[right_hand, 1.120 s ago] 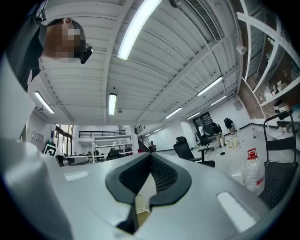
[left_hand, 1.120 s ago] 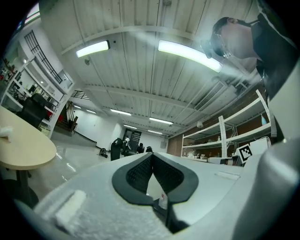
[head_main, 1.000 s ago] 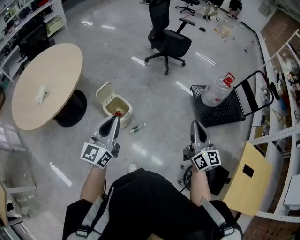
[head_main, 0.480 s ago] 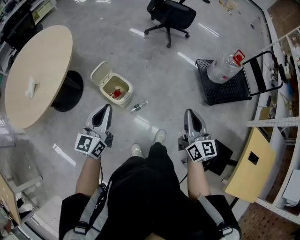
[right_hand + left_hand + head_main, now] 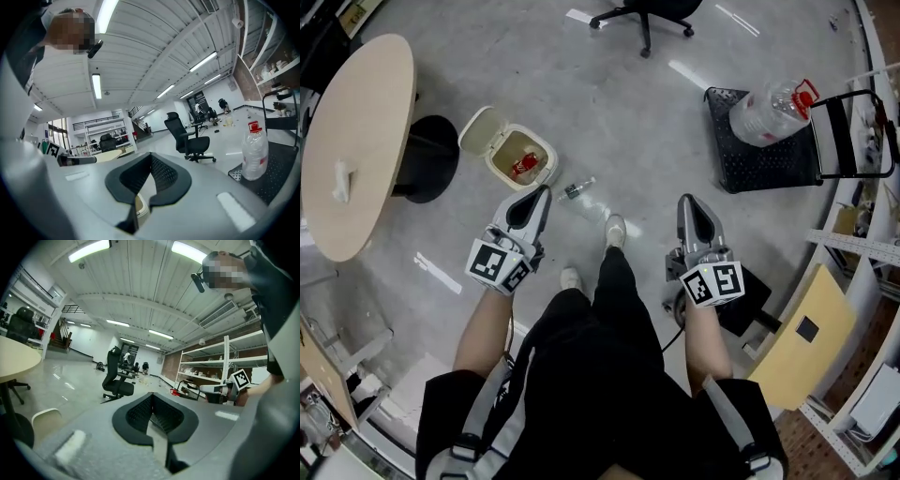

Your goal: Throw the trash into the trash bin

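Note:
The cream trash bin (image 5: 546, 159) stands open on the floor with its lid (image 5: 476, 130) tipped back, and a red piece of trash (image 5: 522, 166) lies inside. A small clear bottle (image 5: 577, 189) lies on the floor just right of the bin. My left gripper (image 5: 543, 193) hangs shut and empty below and right of the bin, its tip near the bottle. My right gripper (image 5: 686, 201) is also shut and empty, further right, over bare floor. In the left gripper view the jaws (image 5: 151, 395) meet with nothing between them; the right gripper's jaws (image 5: 151, 154) look the same.
A round wooden table (image 5: 347, 150) stands left of the bin. A black cart (image 5: 750, 155) carrying a big water bottle (image 5: 773, 111) is at the upper right, an office chair (image 5: 652, 11) at the top. Shelving (image 5: 872, 272) lines the right side. My feet (image 5: 614, 230) are between the grippers.
Both grippers have sunk and drawn back toward my body. The left one, earlier right over the bin's opening, now sits beside it. The head view has tilted further down.

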`<act>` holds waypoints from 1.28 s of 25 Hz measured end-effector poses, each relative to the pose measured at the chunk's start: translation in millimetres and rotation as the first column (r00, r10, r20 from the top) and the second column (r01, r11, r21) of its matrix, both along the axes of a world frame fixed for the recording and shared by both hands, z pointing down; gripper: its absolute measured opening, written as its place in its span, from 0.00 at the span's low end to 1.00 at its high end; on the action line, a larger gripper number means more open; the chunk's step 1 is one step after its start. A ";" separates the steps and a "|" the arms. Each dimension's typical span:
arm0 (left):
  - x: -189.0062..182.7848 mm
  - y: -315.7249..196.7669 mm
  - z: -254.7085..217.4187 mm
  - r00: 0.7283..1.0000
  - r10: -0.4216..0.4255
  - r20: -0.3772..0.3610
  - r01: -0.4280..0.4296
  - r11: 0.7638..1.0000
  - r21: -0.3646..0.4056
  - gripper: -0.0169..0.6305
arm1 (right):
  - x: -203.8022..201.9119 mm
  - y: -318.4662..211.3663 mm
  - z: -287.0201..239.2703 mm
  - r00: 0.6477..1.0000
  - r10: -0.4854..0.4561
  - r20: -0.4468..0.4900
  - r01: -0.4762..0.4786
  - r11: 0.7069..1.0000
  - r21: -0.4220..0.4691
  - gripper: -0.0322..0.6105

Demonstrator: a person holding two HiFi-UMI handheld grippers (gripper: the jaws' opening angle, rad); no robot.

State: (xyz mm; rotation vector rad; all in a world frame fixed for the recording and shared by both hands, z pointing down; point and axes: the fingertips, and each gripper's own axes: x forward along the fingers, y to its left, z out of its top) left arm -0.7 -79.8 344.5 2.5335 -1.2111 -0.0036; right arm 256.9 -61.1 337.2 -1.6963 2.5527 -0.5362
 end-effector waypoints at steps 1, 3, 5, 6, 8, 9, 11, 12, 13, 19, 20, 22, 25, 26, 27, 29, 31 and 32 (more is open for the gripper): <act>10.5 -10.1 7.9 1.000 0.011 0.002 -0.011 1.000 0.000 0.03 | 3.1 -11.5 4.8 1.000 -0.013 -0.009 0.013 1.000 -0.003 0.06; 31.6 -29.1 26.8 0.999 0.043 0.031 -0.043 0.999 0.010 0.03 | 5.5 -33.4 16.9 0.998 -0.046 -0.038 0.045 0.999 -0.010 0.06; 49.9 -43.2 43.9 0.994 0.080 0.080 -0.082 0.996 0.022 0.03 | 2.7 -52.6 31.4 0.994 -0.083 -0.065 0.081 0.996 -0.020 0.06; 56.8 -49.5 50.7 0.991 0.093 0.100 -0.095 0.995 0.023 0.03 | -0.3 -61.3 39.3 0.992 -0.100 -0.074 0.098 0.995 -0.026 0.06; 64.5 -62.3 62.9 0.988 0.102 0.117 -0.105 0.994 0.015 0.03 | -9.0 -76.6 57.1 0.987 -0.132 -0.095 0.128 0.991 -0.039 0.06; 65.7 -67.8 69.4 0.988 0.102 0.119 -0.104 0.995 0.010 0.03 | -13.9 -82.5 66.5 0.984 -0.146 -0.105 0.142 0.989 -0.045 0.06; 65.2 -74.6 84.5 0.988 0.094 0.120 -0.095 0.996 0.001 0.03 | -23.4 -89.3 85.1 0.978 -0.172 -0.118 0.167 0.985 -0.052 0.06; 64.0 -75.6 93.6 0.989 0.088 0.116 -0.088 0.996 -0.006 0.03 | -28.4 -90.6 94.6 0.974 -0.189 -0.124 0.184 0.982 -0.052 0.06; 62.5 -75.4 104.1 0.990 0.084 0.110 -0.083 0.996 -0.015 0.03 | -33.5 -91.0 104.6 0.970 -0.206 -0.131 0.201 0.978 -0.051 0.06; 54.7 -63.2 214.9 0.992 0.089 0.092 -0.083 0.994 -0.073 0.03 | -45.2 -93.2 191.2 0.963 -0.227 -0.148 0.220 0.974 -0.058 0.06; 54.2 -62.7 239.2 0.992 0.083 0.095 -0.076 0.994 -0.081 0.04 | -45.3 -93.9 210.1 0.962 -0.223 -0.156 0.216 0.974 -0.061 0.06; 57.3 -59.6 286.9 0.989 0.092 0.119 -0.080 0.992 -0.101 0.13 | -42.2 -93.8 247.9 0.965 -0.204 -0.162 0.195 0.978 -0.070 0.06; 60.5 -55.2 360.8 0.983 0.126 0.133 -0.106 0.983 -0.152 0.15 | -34.6 -93.7 300.1 0.971 -0.185 -0.148 0.175 0.981 -0.082 0.06; 61.3 -54.9 387.3 0.977 0.147 0.155 -0.121 0.978 -0.168 0.16 | -32.5 -94.7 317.1 0.971 -0.189 -0.147 0.179 0.981 -0.081 0.06; 62.6 -54.7 414.7 0.967 0.173 0.187 -0.139 0.973 -0.184 0.19 | -30.3 -96.1 334.3 0.969 -0.195 -0.149 0.185 0.980 -0.078 0.06; 66.1 -53.8 471.2 0.937 0.237 0.259 -0.181 0.958 -0.221 0.23 | -24.7 -99.5 369.6 0.967 -0.200 -0.157 0.192 0.979 -0.067 0.06; 70.1 -52.7 525.3 0.902 0.299 0.311 -0.222 0.940 -0.259 0.26 | -17.9 -104.3 403.2 0.968 -0.185 -0.168 0.181 0.983 -0.040 0.06; 71.8 -52.5 549.9 0.889 0.324 0.324 -0.238 0.931 -0.278 0.27 | -15.2 -106.8 419.5 0.969 -0.177 -0.172 0.176 0.984 -0.025 0.06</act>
